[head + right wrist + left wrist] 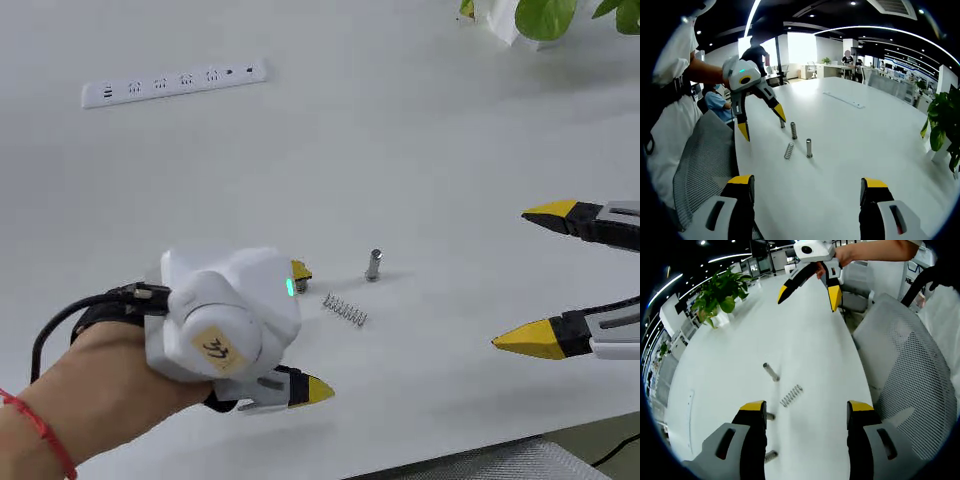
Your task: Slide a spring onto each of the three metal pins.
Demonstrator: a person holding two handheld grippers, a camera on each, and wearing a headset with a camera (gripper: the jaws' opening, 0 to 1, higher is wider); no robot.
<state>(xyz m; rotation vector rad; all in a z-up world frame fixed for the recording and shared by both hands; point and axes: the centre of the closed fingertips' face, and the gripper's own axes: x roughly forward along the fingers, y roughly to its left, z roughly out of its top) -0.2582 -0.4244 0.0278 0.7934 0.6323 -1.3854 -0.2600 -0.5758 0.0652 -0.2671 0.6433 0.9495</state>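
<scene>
the yellow-tipped left gripper (308,330) and right gripper (530,278) both gape empty. a loose steel coil spring (345,310) lies on the white table (400,120) beside the bare upright metal pin (374,264). pinched off-centre, the spring may flick away; a jaw could topple the pin.

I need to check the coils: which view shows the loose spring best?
Head view: the loose spring lies unblocked, coils distinct. The left gripper view shows it ahead of the jaws, slanted; the right gripper view shows it small and foreshortened.
</scene>
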